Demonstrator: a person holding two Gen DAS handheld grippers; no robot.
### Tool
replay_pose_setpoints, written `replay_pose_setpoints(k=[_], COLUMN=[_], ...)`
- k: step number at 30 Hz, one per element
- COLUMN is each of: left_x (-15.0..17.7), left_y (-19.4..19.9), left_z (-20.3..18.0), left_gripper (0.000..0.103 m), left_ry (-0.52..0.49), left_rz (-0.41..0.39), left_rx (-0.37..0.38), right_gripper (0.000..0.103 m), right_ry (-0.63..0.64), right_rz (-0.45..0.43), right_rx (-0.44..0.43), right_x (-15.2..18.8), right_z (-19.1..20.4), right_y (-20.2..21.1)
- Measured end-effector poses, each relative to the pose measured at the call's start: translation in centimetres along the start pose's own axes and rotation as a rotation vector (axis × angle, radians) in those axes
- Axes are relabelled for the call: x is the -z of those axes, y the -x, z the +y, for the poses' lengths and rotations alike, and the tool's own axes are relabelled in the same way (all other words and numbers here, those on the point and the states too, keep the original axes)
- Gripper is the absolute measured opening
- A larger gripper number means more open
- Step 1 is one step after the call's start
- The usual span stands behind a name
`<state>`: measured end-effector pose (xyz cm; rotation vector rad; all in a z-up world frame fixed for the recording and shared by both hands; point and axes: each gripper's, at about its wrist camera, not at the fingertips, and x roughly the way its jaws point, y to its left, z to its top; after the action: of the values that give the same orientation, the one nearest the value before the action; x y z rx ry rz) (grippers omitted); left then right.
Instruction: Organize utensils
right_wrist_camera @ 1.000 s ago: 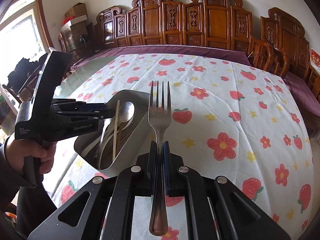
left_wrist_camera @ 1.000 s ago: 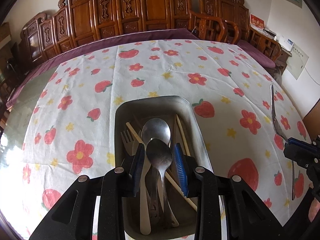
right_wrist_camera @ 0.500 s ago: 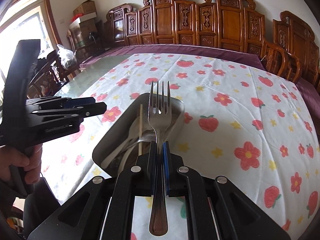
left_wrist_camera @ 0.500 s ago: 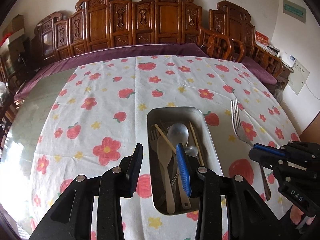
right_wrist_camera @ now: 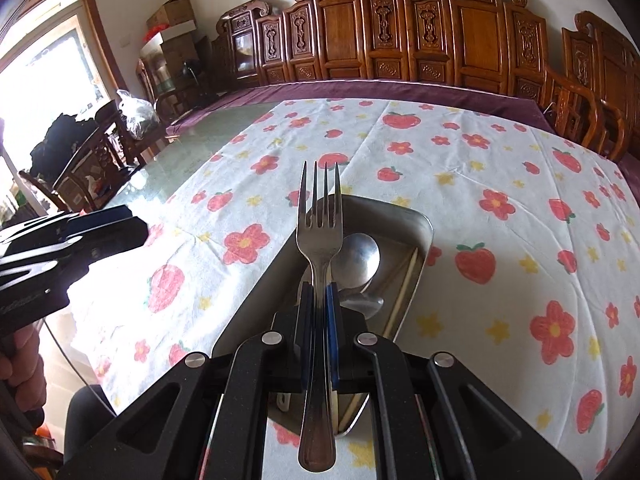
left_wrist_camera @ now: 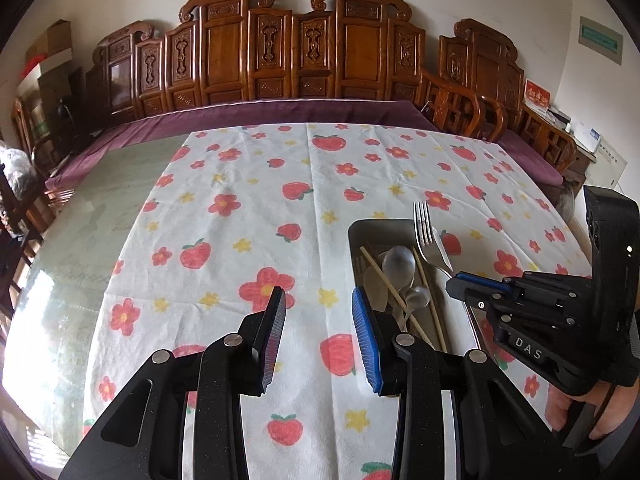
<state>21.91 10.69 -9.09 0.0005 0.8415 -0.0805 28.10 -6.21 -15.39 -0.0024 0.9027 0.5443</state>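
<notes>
A table under a white cloth [left_wrist_camera: 248, 240] printed with red strawberries and flowers holds 1 rectangular metal tray [right_wrist_camera: 424, 226] with rounded corners, near the table's front edge. In the tray lie at least 2 shiny metal spoons [right_wrist_camera: 356, 258], 1 pale spoon [left_wrist_camera: 376, 284] and 2 thin wooden chopsticks [left_wrist_camera: 430, 300]; more may be hidden.

The right gripper [right_wrist_camera: 319, 320], black with blue ribbed pads, is clamped tight on the neck of 1 steel fork [right_wrist_camera: 319, 236] with 4 tines. The fork hangs above the tray, tines pointing toward the table's far edge, its smooth handle trailing back over the gripper body.

The left gripper [left_wrist_camera: 318, 332] is empty, its 2 fingers standing apart over bare cloth just beside the tray's left edge.

Carved wooden chairs [left_wrist_camera: 320, 52] line the table's far edge.
</notes>
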Motion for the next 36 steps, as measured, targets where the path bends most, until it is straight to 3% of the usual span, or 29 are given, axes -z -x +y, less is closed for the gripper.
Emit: replay_pose_setpoints(k=[16, 18, 19, 20, 23, 30, 36], left_x=[0.5, 0.6, 0.5, 0.5, 0.3, 0.0, 0.1], left_y=[0.8, 0.9, 1.0, 1.2, 2.3, 6.5, 10.6], left_z=[0.8, 0.7, 0.6, 0.4, -0.2, -2.7, -5.6], left_gripper=[0.033, 0.036, 0.046, 0.053, 0.06, 0.081, 0.094], left_ry=[0.018, 0.022, 0.021, 0.021, 0.027, 0.026, 0.016], left_rz=[-0.003, -0.001, -0.004, -0.01, -0.033, -0.122, -0.2], left_rx=[-0.005, -0.006, -0.011, -0.017, -0.009, -0.007, -0.001], right_gripper=[0.008, 0.009, 0.009, 0.009, 0.02, 0.023, 0.059], right_ry=[-0.056, -0.038, -0.025, -0.013, 0.003, 0.033, 0.013], right_rz=[0.064, 0.081, 0.072, 0.053, -0.005, -0.172, -0.305], right_rx=[0.045, 0.035, 0.046, 0.053, 0.056, 0.099, 0.158], right_x=[0.5, 0.7, 0.8, 0.8, 0.8, 1.8, 3.9], right_z=[-1.7, -1.4, -1.2, -1.0, -0.8, -0.5, -1.4], right_y=[-4.3, -4.6, -4.3, -3.7, -1.1, 8.7, 17.9])
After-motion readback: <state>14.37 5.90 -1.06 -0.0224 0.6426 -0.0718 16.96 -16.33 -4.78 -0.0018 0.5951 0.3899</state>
